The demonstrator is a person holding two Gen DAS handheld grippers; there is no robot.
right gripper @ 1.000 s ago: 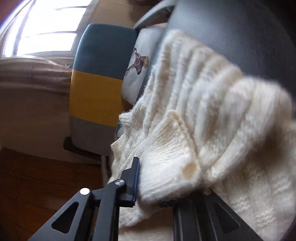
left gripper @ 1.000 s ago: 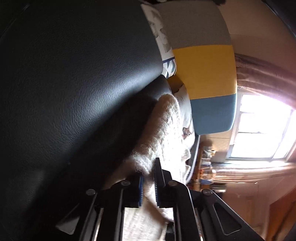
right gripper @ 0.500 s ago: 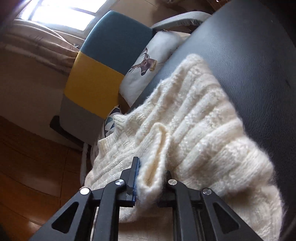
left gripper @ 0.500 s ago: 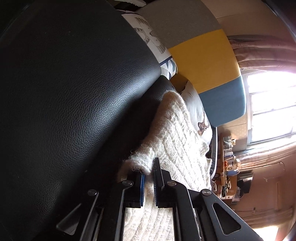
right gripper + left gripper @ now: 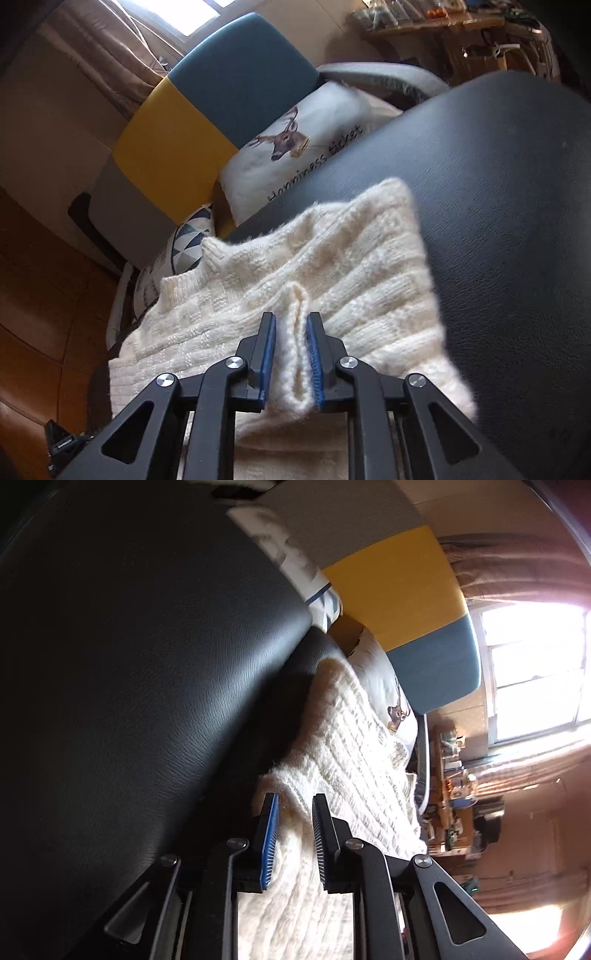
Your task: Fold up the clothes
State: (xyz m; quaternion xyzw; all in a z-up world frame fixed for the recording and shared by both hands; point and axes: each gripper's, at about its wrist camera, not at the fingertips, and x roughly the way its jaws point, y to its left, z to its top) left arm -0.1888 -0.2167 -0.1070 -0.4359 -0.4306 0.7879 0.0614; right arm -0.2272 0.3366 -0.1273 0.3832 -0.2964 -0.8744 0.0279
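Now, sweater: cream, chunky ribbed knit with a fuzzy nap, lying folded on the black sofa seat; its collar end points toward the deer cushion and one squared corner reaches out onto bare leather.
Sofa: black pebbled leather, smooth and rounded at its rim; the landmark for all else. Wide bare seat lies beside the sweater on the side away from the floor.
Sofa backrest: the same black grained leather, rising just beside the sweater's fuzzy edge, with a dark crease between them.
Right gripper: black frame, blue ribbed pads; jaws narrow, pinching an upright fold of the sweater's knit at the edge nearest the camera.
Left gripper: same build; jaws parted a little, the sweater's fuzzy edge lying between the pads. Whether the pads press the knit I cannot tell.
Deer cushion: white, soft, printed with a stag's head and dark script, leaning at the sofa's end beyond the sweater.
Triangle cushion: blue and white geometric print, tucked beside the sofa's end below the deer cushion.
Armchair: padded back in grey, yellow and teal bands, standing past the sofa's end.
Floor: brown wood boards, open beside the sofa's front rim.
Window: bright, curtained, well beyond the armchair.
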